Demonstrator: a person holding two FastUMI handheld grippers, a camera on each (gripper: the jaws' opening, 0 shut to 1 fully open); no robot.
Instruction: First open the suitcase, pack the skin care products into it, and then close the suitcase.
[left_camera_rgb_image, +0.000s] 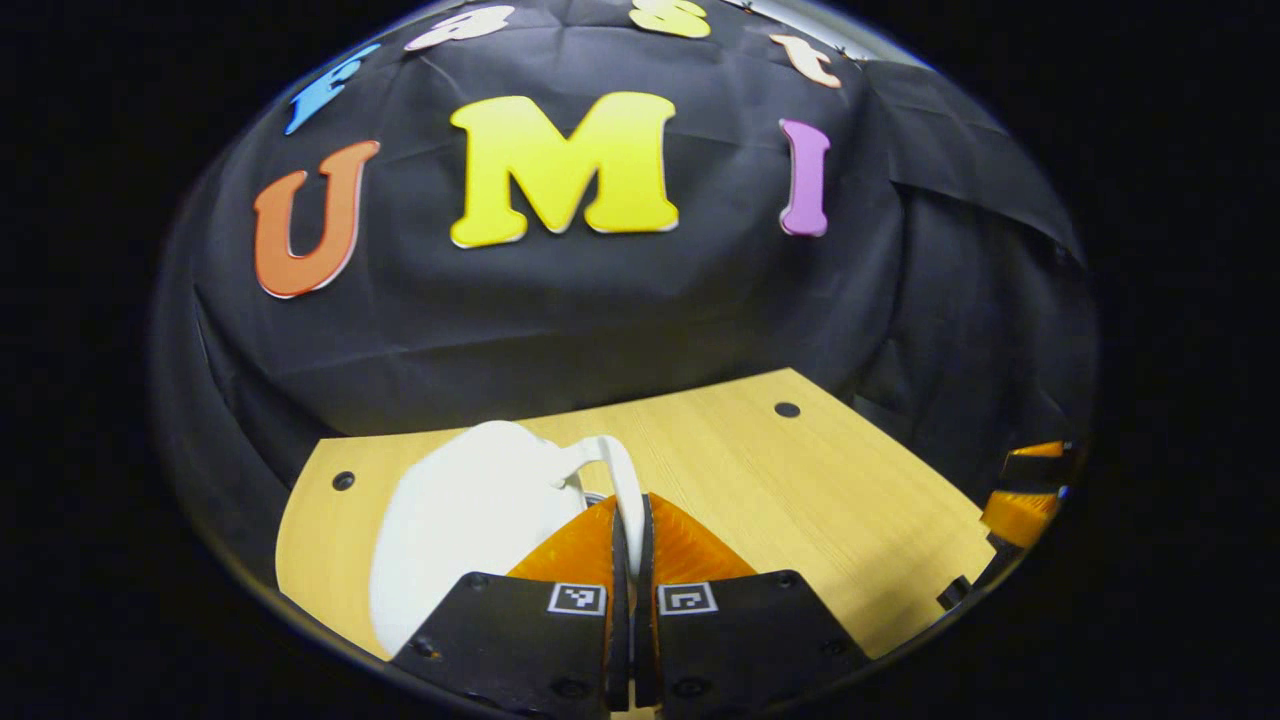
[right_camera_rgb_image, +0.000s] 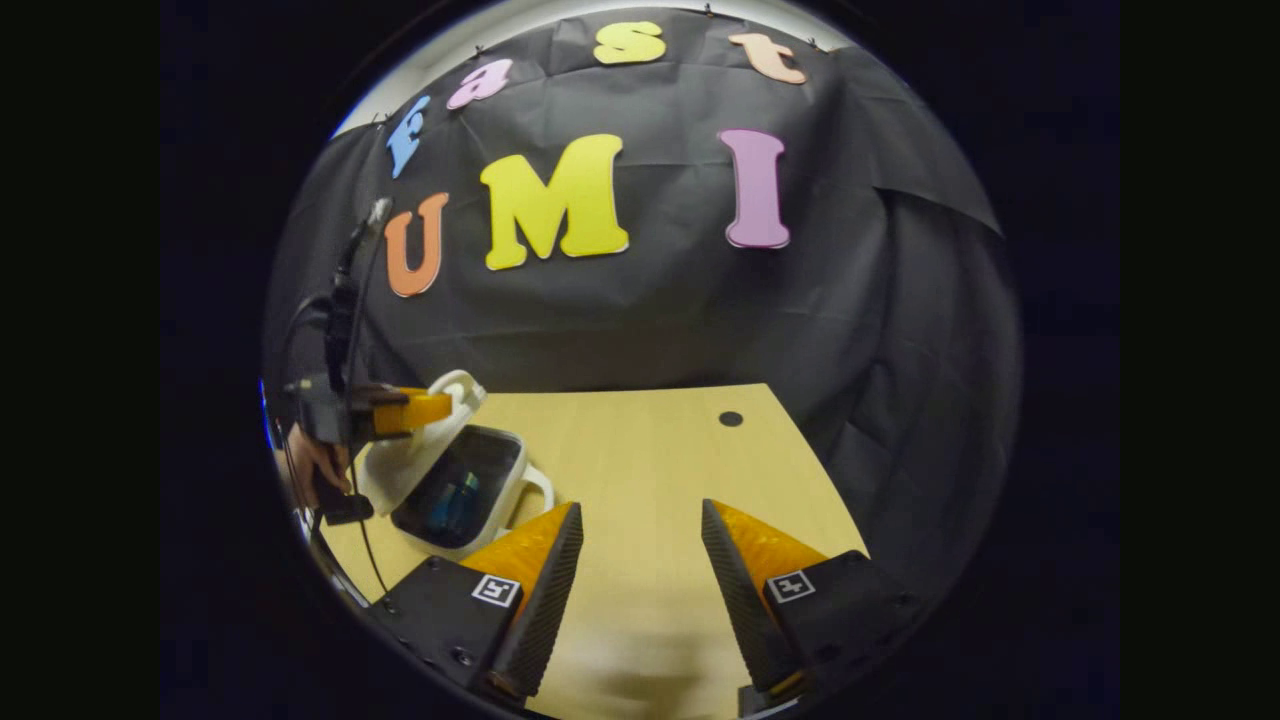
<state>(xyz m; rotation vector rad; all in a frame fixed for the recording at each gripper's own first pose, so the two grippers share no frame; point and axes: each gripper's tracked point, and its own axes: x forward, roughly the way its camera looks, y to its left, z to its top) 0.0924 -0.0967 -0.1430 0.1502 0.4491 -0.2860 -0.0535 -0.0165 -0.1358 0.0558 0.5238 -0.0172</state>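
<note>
Sitting near the left edge of the wooden table (right_camera_rgb_image: 640, 460), the white suitcase (right_camera_rgb_image: 440, 480) is half open: its lid (right_camera_rgb_image: 405, 455) is tilted up over the base, and something blue (right_camera_rgb_image: 455, 500) lies inside the dark interior; what it is cannot be told. In the left gripper view the left gripper (left_camera_rgb_image: 630, 530) has its fingers pressed together on the lid's white handle (left_camera_rgb_image: 622, 480), the lid's shell (left_camera_rgb_image: 470, 510) just left of them. In the right gripper view that same gripper, held by a hand (right_camera_rgb_image: 315, 455), grips the lid's top edge. The right gripper (right_camera_rgb_image: 640, 550) hangs wide open and holds nothing, just right of the suitcase, over bare tabletop. Right of and behind the suitcase the wood runs free to the far edge, where a dark hole (right_camera_rgb_image: 731, 418) sits near the black cloth wall (right_camera_rgb_image: 800, 320).
</note>
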